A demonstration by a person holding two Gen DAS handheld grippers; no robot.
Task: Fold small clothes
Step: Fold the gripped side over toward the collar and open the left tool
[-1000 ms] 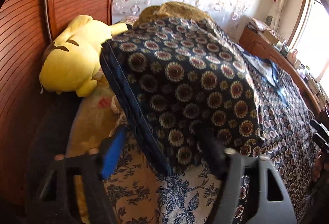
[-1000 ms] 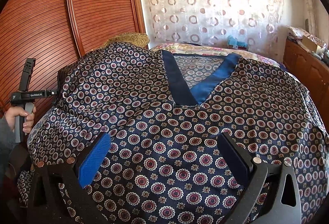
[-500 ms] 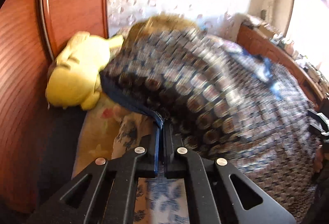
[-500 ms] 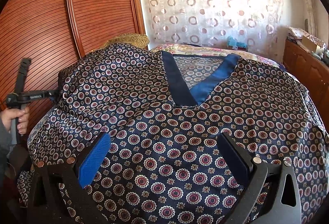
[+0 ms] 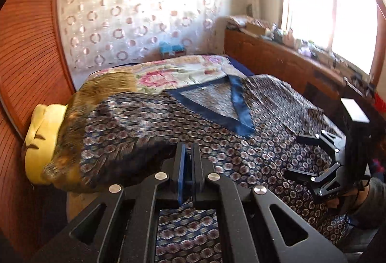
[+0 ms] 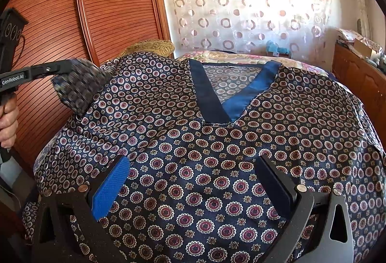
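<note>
I see the patterned shirt (image 6: 217, 166) spread face up across the bed (image 5: 183, 67), blue V-neck collar (image 6: 217, 98) toward the far side. My left tongs (image 5: 188, 166) are clamped tight on the shirt's left sleeve (image 6: 77, 86). In the right wrist view that sleeve is lifted off the bed at the far left and looks blurred, with dark cloth pinched between the pads. A hand (image 6: 8, 120) grips the handle of those tongs at the left edge of that view.

My right tongs (image 6: 193, 183) are spread wide above the near lower part of the shirt, blue pad (image 6: 108, 188) on the left and dark pad on the right. Nothing is between them; I cannot tell whether the tips touch the cloth. In the left wrist view they show at the right edge (image 5: 313, 156), jaws apart.

A yellow plush toy (image 5: 41, 139) lies at the left of the bed against the wooden wardrobe door (image 6: 72, 21), with a brown furry cushion (image 5: 106, 84) just beside it, partly under the shirt. A floral cover (image 5: 181, 69) lies on the far end of the bed. A wooden cabinet (image 5: 277, 57) runs along the right under the window, its top cluttered with small items, including an open cardboard box (image 6: 361, 46); contents too small to tell.
</note>
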